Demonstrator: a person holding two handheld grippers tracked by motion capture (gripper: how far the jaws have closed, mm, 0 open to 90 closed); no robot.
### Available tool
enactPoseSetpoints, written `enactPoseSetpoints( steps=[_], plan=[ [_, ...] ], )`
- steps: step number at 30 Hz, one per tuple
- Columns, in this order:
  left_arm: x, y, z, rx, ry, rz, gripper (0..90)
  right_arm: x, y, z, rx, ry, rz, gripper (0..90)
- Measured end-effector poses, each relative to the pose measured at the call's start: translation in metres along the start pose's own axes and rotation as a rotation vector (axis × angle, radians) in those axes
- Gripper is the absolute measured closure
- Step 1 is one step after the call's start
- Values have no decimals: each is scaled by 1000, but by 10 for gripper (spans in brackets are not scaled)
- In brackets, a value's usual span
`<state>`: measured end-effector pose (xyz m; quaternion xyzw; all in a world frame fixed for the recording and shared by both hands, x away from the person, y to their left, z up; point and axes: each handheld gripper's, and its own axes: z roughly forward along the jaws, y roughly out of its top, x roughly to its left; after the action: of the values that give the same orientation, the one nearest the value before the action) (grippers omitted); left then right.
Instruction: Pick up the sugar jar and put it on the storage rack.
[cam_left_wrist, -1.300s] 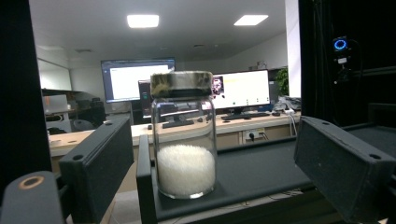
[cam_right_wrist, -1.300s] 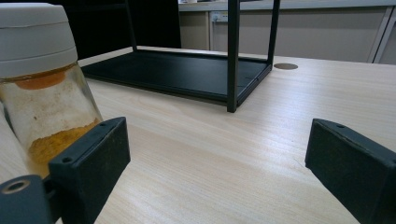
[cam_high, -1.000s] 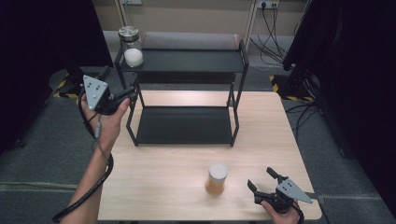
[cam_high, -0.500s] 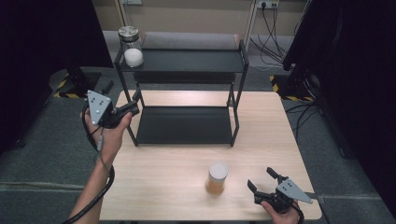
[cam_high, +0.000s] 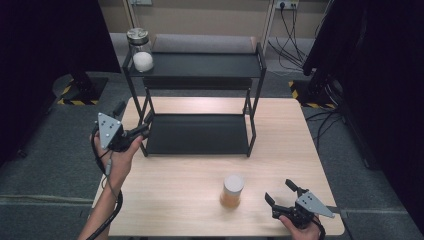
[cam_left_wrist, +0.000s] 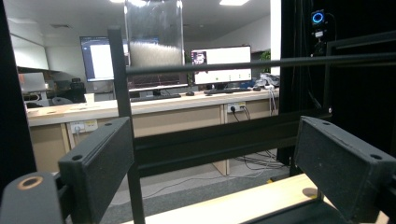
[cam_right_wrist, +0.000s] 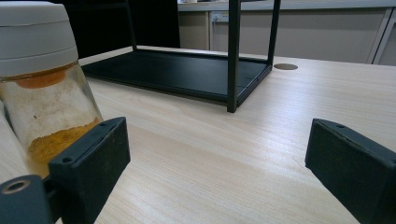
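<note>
Down comes the left gripper (cam_high: 134, 135) from the shelf-top jar (cam_high: 140, 50), jaws spread; next, probably, right gripper (cam_high: 283, 195), also spread, takes the spice jar (cam_high: 233, 191).

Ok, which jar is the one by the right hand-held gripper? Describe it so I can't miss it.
Start at the wooden table, in front of the black rack. The jar stands there alone: white lid, orange powder, unlike the silver-lidded jar on the rack's top shelf.

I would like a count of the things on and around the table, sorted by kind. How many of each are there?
Jars: 2, one with white contents on the top shelf, one with orange powder on the table
Shelf racks: 1
Tables: 1
Hand-held grippers: 2, left, right
Total: 6
</note>
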<state>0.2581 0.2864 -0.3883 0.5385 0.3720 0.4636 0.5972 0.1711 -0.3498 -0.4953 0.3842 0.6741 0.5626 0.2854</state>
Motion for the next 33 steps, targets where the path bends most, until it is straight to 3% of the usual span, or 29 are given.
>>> enactPoseSetpoints(
  steps=[6,29,33],
  plan=[
    [-1,-17,-10,25,2,-30,112,0,0,0,0,-1,0,68],
    [-12,-81,-46,135,-8,-81,111,1,0,0,2,0,-7,67],
    [-13,-91,-49,157,-16,-110,111,1,0,0,2,-1,-10,67]
  ],
)
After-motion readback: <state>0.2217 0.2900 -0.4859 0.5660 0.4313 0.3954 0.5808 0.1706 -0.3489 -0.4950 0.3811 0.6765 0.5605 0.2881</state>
